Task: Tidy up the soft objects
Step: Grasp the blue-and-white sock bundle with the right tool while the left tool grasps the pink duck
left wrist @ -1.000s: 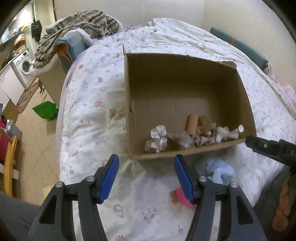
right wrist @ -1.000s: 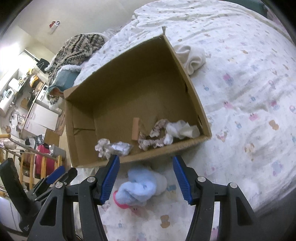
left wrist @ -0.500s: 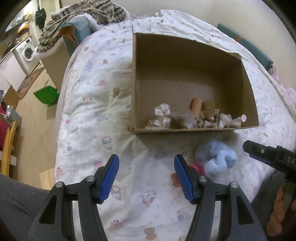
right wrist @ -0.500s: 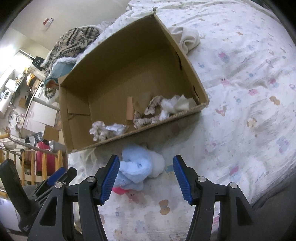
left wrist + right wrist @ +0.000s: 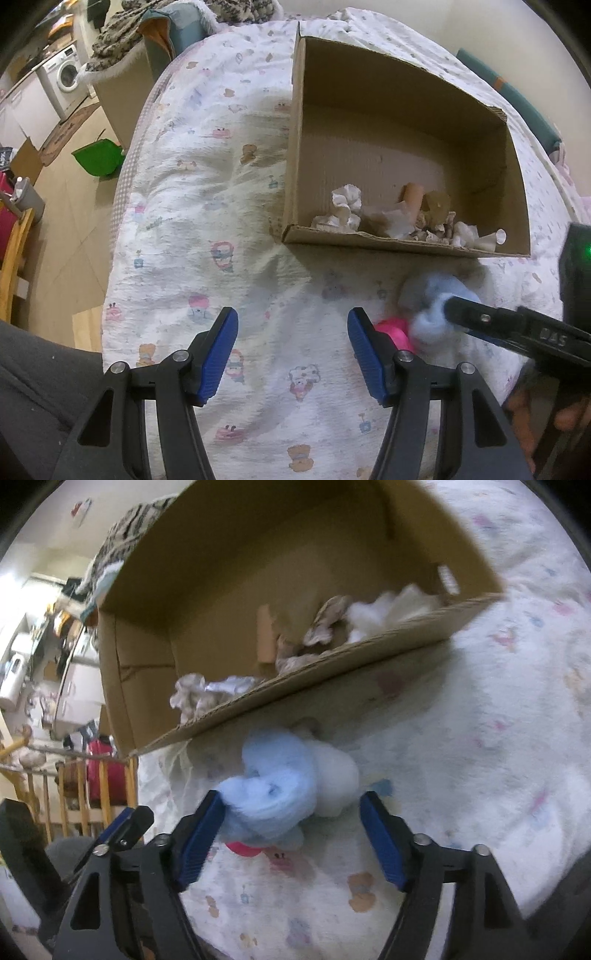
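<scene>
Lowered and just widened, right hand-held gripper straddles the blue plush ungripped; left hand-held gripper gapes empty.

We see the right gripper astride the light blue fluffy bundle; the bundle touches its left pad and lies clear of its right one; a small pink object lies under the bundle; the open brown cardboard box sits just beyond it on the white printed quilt, crumpled paper scraps inside along its near wall; the left gripper hangs to the left, over bare quilt.
</scene>
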A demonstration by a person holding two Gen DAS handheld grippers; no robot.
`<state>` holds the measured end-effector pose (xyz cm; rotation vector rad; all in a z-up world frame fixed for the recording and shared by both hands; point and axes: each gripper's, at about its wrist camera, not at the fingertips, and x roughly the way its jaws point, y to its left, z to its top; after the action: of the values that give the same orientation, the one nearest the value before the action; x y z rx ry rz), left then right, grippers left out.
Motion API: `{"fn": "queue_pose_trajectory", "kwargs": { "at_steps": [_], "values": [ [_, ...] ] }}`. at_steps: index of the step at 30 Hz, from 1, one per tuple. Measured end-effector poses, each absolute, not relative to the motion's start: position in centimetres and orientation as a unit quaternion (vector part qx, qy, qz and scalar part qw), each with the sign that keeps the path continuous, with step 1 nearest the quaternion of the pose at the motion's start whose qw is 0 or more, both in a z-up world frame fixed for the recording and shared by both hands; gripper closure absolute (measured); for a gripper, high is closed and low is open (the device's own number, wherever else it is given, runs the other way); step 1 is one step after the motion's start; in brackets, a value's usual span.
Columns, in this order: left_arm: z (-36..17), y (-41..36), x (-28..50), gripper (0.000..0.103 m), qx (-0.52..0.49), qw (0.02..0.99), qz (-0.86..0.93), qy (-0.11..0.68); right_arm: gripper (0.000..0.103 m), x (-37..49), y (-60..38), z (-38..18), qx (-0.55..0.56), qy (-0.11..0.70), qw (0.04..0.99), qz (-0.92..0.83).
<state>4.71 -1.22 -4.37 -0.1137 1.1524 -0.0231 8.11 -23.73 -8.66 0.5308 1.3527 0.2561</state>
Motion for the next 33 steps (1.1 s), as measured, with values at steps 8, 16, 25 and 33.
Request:
{"fn": "queue_pose_trajectory", "kwargs": {
  "at_steps": [8, 16, 25, 33],
  "values": [
    [-4.9, -1.7, 4.9, 0.045, -0.048, 0.834, -0.01, 0.55, 0.022, 9.8, -22.4, -10.5, 0.218, 0.631, 0.736, 0.114],
    [-5.3, -2.4, 5.2, 0.045, -0.049, 0.833, -0.02, 0.551, 0.073, 9.1, -20.9, -8.9, 0.181, 0.618, 0.75, 0.154],
    [-6.5, -5.4, 4.7, 0.045, -0.037, 0.816, -0.077, 0.571, 0.073, 6.5, -24.5, -5.2, 0.217, 0.575, 0.78, 0.121],
    [-8.1, -10.0, 4.7, 0.045, 0.008, 0.805, -0.117, 0.581, 0.073, 5.4, -25.8, -4.7, 0.234, 0.563, 0.786, 0.106]
  ]
}}
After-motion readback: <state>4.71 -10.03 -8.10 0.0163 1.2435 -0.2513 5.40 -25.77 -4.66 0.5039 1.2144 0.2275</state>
